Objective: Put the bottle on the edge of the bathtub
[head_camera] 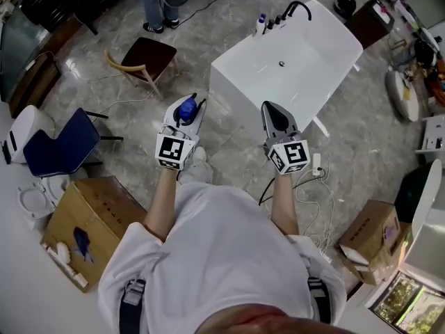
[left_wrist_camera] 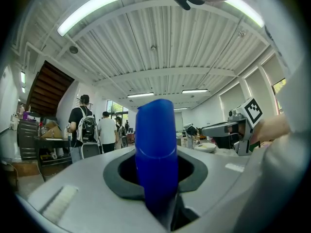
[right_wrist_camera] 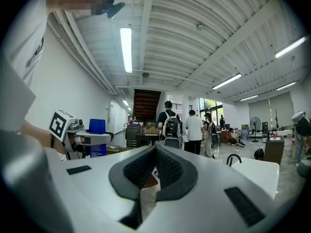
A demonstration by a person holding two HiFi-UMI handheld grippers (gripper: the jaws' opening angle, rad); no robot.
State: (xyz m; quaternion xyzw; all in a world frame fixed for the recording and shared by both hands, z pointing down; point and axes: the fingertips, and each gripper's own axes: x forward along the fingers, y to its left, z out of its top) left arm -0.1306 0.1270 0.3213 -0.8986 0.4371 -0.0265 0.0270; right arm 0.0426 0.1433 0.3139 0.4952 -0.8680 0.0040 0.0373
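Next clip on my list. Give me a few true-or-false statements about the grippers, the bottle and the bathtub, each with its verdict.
1. The left gripper is shut on a blue bottle. True.
2. The right gripper carries a second bottle. False: its jaws are together with nothing between them.
3. The blue bottle stands on the edge of the bathtub. False: it is in the left gripper, short of the tub.
4. A black faucet sits at the bathtub's far end. True.
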